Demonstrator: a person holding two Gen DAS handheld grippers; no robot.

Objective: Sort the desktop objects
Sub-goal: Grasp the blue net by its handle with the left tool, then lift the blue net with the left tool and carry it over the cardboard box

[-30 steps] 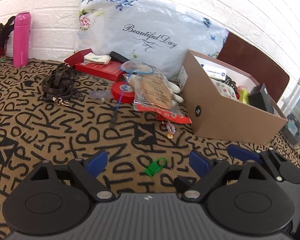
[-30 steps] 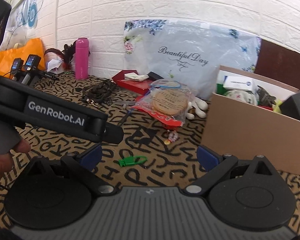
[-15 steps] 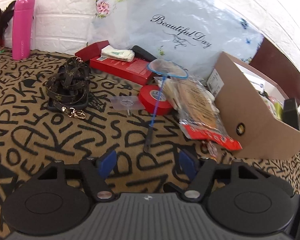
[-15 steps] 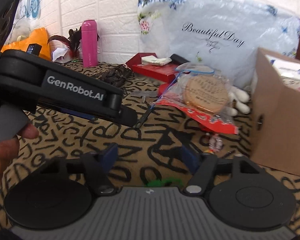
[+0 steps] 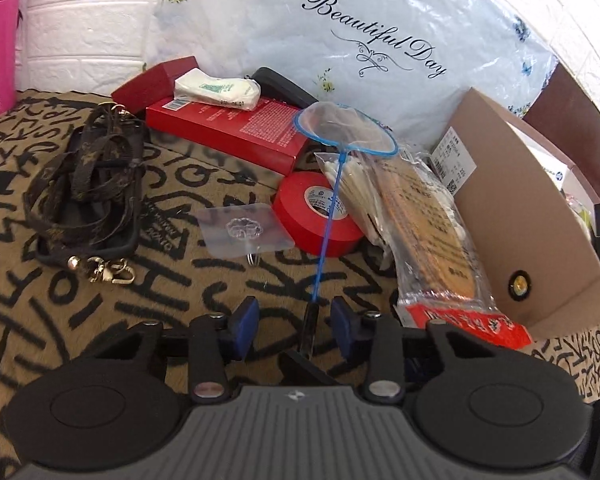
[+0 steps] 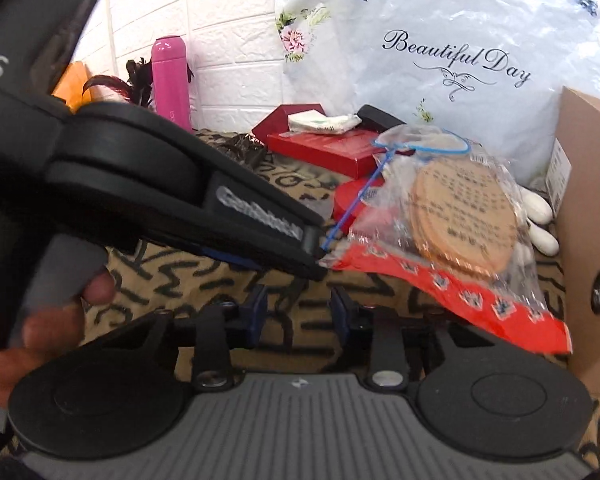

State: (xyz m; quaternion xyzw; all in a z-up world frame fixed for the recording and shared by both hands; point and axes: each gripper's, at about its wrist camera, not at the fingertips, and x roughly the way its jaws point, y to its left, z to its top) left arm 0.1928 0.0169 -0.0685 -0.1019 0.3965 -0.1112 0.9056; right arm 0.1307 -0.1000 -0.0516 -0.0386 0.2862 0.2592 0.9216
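Left gripper [image 5: 294,326] has been closing around the small blue-handled net's [image 5: 329,216] black grip, pads not yet touching; right gripper [image 6: 298,312], also closing, holds nothing. I judge sorting barely started: the brown cardboard box [image 5: 512,216] holds some things, but much clutter lies on the letter-patterned desk [image 5: 100,312].

Your left black two-finger tool [image 5: 294,320] pointed steeply down, its blue-padded jaws just narrowed, pads still apart. Your right black two-finger tool [image 6: 298,312] had narrowed likewise, gap empty. Your left hand [image 6: 40,320] gripped the handle.
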